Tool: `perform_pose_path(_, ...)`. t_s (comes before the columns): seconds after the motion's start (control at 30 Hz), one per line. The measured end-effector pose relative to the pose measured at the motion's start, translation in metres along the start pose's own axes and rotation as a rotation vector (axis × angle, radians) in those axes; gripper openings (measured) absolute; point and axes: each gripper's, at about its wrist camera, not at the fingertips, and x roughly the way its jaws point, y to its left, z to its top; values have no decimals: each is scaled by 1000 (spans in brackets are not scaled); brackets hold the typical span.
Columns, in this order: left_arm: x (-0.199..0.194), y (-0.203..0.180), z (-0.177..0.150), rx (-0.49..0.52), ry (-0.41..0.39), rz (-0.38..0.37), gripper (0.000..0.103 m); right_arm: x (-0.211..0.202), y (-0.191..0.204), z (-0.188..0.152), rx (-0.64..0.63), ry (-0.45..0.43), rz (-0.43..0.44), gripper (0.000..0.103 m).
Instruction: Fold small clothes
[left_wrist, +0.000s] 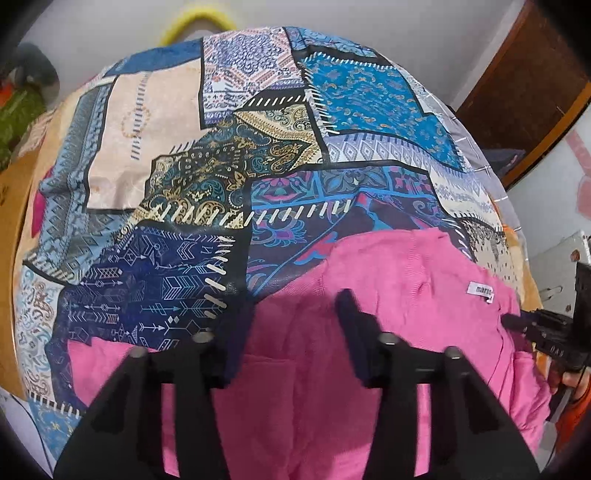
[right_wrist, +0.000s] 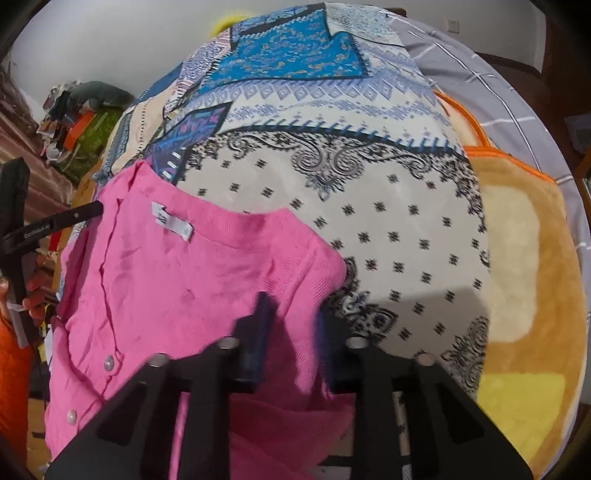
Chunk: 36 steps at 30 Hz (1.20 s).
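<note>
A small pink cardigan (left_wrist: 388, 295) with a white neck label (left_wrist: 479, 288) lies on a patchwork-print bed cover (left_wrist: 221, 155). My left gripper (left_wrist: 295, 306) is open, its dark fingers spread just above the pink cloth. My right gripper (right_wrist: 291, 314) hovers over the cardigan's right shoulder edge (right_wrist: 221, 266), jaws apart with pink cloth between them; I cannot tell whether they pinch it. The label (right_wrist: 171, 223) and two buttons (right_wrist: 108, 362) show in the right wrist view. The right gripper also shows at the far right of the left wrist view (left_wrist: 546, 328).
A tan fleece blanket with orange trim (right_wrist: 517, 258) lies right of the cover, on a grey striped sheet (right_wrist: 480, 77). Clutter and a green bag (right_wrist: 88, 136) sit at the left. A brown wooden door (left_wrist: 524, 96) stands at the right.
</note>
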Motion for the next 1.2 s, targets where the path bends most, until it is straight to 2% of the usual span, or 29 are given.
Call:
perform_pose_path(0.03, -1, -2, -1, 8, -2, 0, 25, 0, 1, 1, -3, -5, -1, 11)
perform_pose_path(0.07, -2, -2, -1, 13, -1, -2, 11, -1, 3, 1, -14, -10, -6, 10)
perform_pose_path(0.1, -3, -4, -2, 21, -1, 1, 6, -2, 6, 1, -38, -18, -18, 9)
perform_pose_path(0.17, -6, -6, -4, 37, -12, 15, 4, -3, 12, 4, -67, -37, -38, 8)
perform_pose_path(0.33, -30, 2, -5, 10, -93, 18, 3, -11, 24, 25, -121, -85, -78, 7)
perform_pose_path(0.5, -44, 28, 3, -41, -136, 94, 3, -15, 36, 63, -143, -147, -114, 7)
perform_pose_path(0.7, -32, 53, 11, -85, -118, 133, 3, -5, 44, 101, -162, -178, -161, 7)
perform_pose_path(1.0, -5, 56, 10, -65, -71, 153, 3, 33, 47, 112, -178, -130, -202, 8)
perform_pose_path(1.13, -12, 61, 8, -63, -79, 160, 4, 32, 48, 108, -183, -118, -223, 19)
perform_pose_path(1.2, -22, 67, 7, -78, -95, 162, 6, 26, 49, 106, -177, -112, -228, 32)
